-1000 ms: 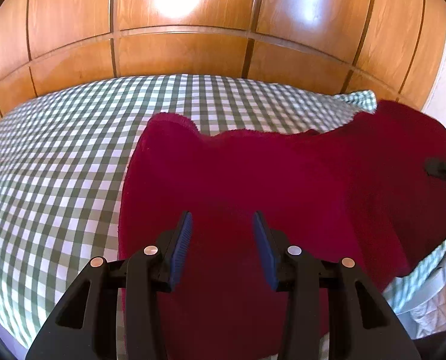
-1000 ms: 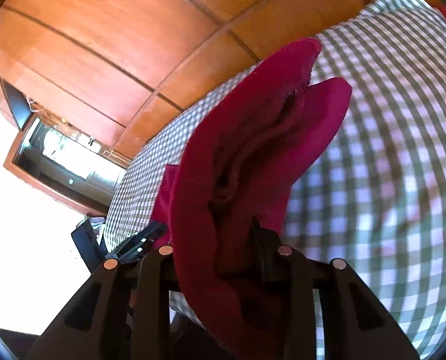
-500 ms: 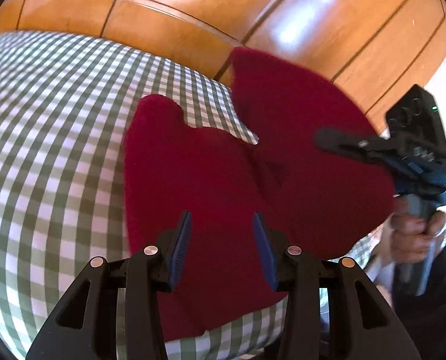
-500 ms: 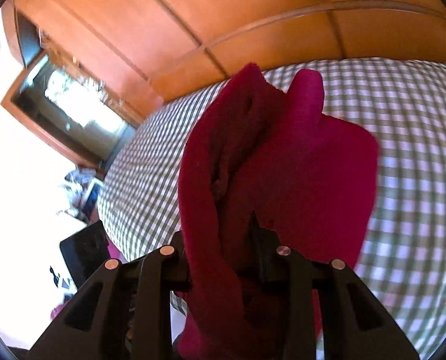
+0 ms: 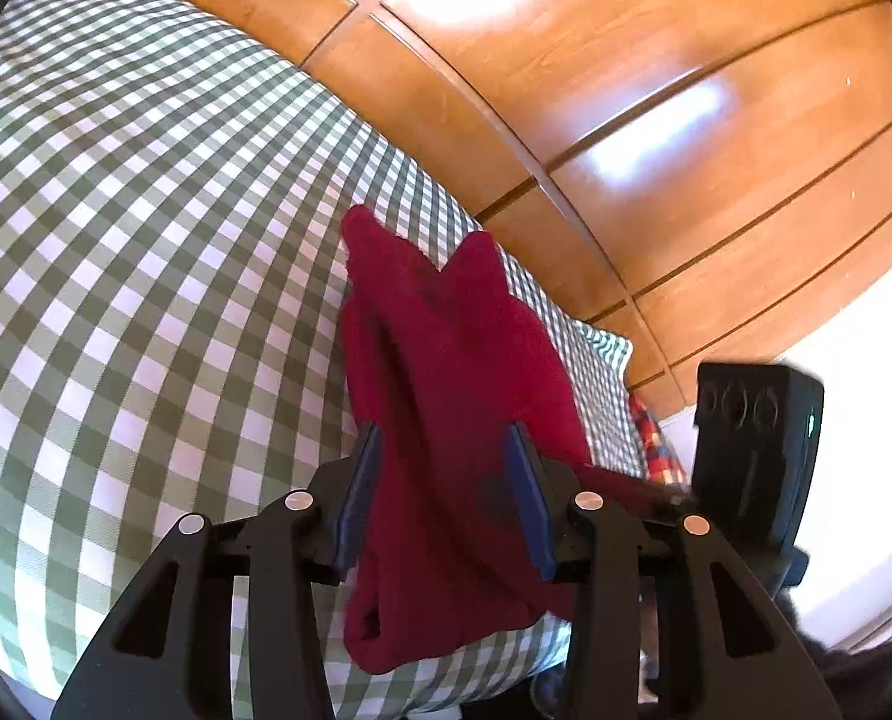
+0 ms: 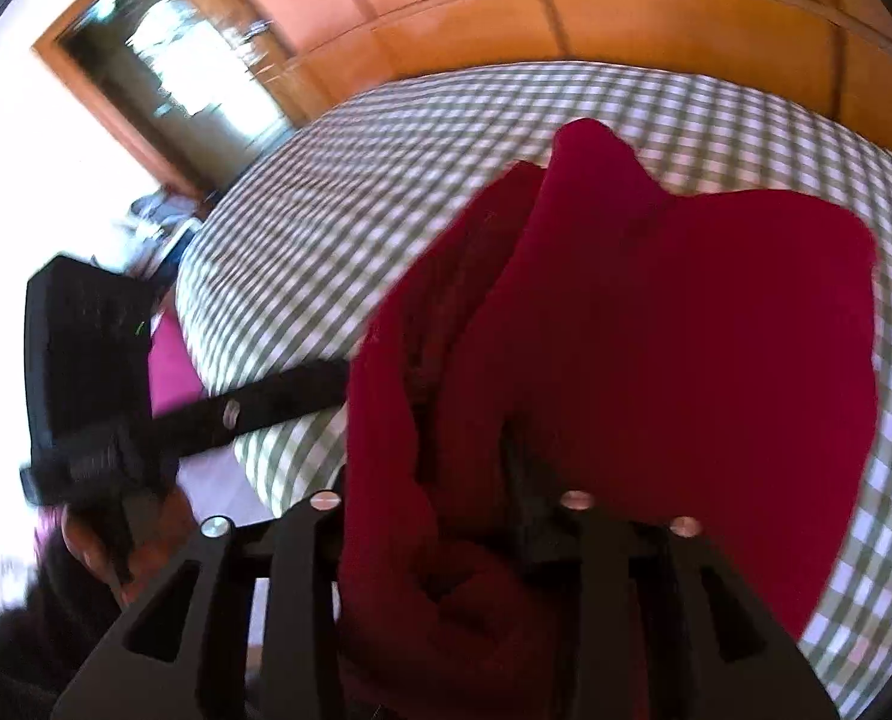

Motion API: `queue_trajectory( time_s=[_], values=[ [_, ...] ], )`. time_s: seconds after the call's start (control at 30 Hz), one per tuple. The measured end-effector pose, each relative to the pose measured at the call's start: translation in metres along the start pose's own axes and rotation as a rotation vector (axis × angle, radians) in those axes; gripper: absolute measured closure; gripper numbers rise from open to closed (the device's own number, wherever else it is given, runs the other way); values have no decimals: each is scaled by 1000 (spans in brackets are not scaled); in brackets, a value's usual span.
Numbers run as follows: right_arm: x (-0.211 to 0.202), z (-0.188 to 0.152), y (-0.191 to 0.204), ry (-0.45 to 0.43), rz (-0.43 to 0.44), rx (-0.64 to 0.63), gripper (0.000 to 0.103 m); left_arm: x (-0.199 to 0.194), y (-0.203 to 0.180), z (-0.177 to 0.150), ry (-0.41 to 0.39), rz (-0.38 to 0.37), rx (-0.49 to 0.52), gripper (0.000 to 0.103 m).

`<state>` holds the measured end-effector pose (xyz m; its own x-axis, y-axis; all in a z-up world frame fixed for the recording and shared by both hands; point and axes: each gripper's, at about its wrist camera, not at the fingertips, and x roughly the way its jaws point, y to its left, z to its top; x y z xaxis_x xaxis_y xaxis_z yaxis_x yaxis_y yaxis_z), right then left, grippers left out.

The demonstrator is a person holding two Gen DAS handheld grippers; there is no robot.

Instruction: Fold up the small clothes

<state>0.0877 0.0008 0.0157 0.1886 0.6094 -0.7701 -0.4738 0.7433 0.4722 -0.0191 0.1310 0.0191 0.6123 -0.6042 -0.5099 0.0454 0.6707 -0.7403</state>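
Right claw [image 6: 440, 480] opening, bunched red garment [image 6: 656, 324] between its jaws. Left claw [image 5: 440, 480] parted, not gripping (hovers over same garment). Garment lies folded on checked bed [image 5: 146, 240], near edge; wooden wardrobe [image 5: 626, 90] behind.

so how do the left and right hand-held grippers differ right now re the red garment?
The left hand-held gripper has bare blue pads, with the red garment lying on the checked bedspread beyond them. The right hand-held gripper has a bunched fold of the garment between its jaws, which are opening. Its pads are hidden by cloth; the left's show clearly. Both point down at the bed.
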Motion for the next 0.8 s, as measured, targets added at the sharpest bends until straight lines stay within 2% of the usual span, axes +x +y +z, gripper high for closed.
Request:
queue_trajectory(
  time_s=[0.07,0.13,0.2,0.27,0.3,0.37,0.47,0.53,0.67,0.8],
  values=[
    [-11,-4,0,-33,54,-12,47,-1,-1,2,0,-16,-20,47],
    [-29,-12,-3,-66,109,-11,47,-5,-3,2,-3,-45,-40,47],
    [-53,-27,-11,-108,151,-8,42,-9,-9,2,-7,-54,-43,47],
    [-74,-44,-23,-143,154,4,40,-18,-19,1,-13,-81,-29,47],
    [-88,-57,-34,-161,126,20,39,-19,-21,3,-14,-92,-26,46],
    [-100,-76,-47,-174,45,39,38,-24,-30,1,-12,-127,-23,36],
    [-101,-105,-76,-148,-108,79,37,-21,-44,-6,27,-141,4,35],
    [-94,-112,-87,-131,-163,106,38,-14,-51,-11,61,-124,30,35],
    [-67,-116,-87,-120,-204,112,41,0,-53,-18,108,-85,37,35],
    [-49,-113,-82,-99,-214,78,53,6,-56,-22,122,-58,56,35]
  ],
)
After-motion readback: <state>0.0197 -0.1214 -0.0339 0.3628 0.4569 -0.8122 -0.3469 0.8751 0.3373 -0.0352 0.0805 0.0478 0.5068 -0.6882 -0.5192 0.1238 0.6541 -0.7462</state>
